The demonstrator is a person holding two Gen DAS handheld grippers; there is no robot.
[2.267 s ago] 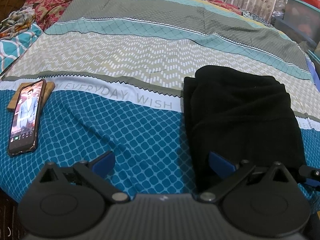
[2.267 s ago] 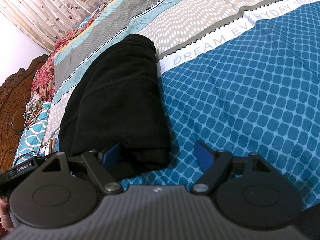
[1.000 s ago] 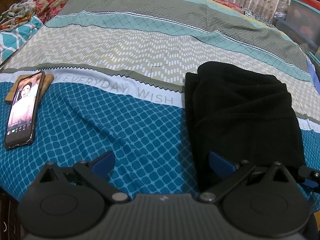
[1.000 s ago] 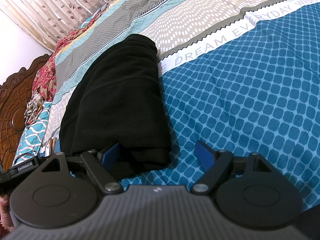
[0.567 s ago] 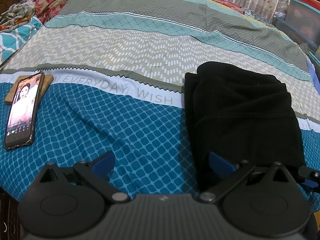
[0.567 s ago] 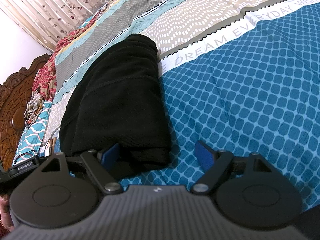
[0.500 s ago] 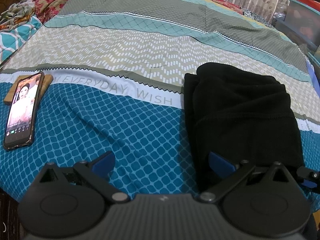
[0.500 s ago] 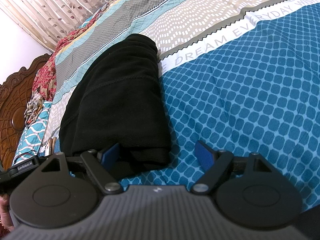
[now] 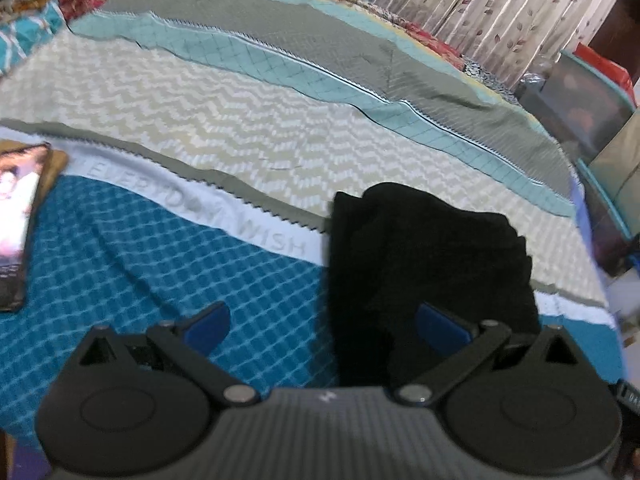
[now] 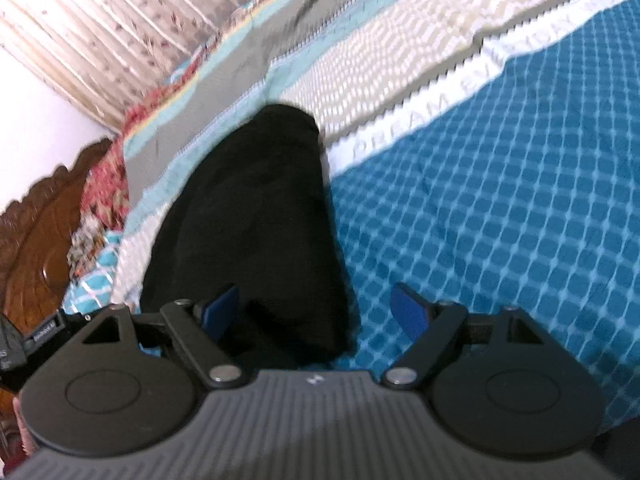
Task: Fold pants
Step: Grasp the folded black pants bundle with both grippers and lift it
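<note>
Two claws appear, each at the bottom of its own view, above a bed covered by a patterned bedspread [image 9: 160,248]. The black pants [image 9: 428,256] lie folded into a compact stack on the bedspread, at centre right of the left wrist view and centre left of the right wrist view [image 10: 252,216]. The stack spans the teal diamond-print band, the white lettered band and the beige zigzag band. The left claw [image 9: 326,322] has its blue-padded fingers [image 9: 208,322] spread wide apart and grips nothing; its right finger overlaps the near edge of the pants in the frame, its left finger is over teal fabric. The right claw [image 10: 316,308] is likewise spread apart and grips nothing; its left finger [image 10: 222,308] overlaps the near edge of the pants, its right finger is over teal fabric. Both views are blurred. A phone [image 9: 16,220] with a lit screen lies at the left edge of the left wrist view, on a flat wooden piece [image 9: 56,162]. Floral curtains [image 9: 480,12] fill the upper right of that view. A carved wooden headboard [image 10: 36,240] occupies the left edge of the right wrist view.
</note>
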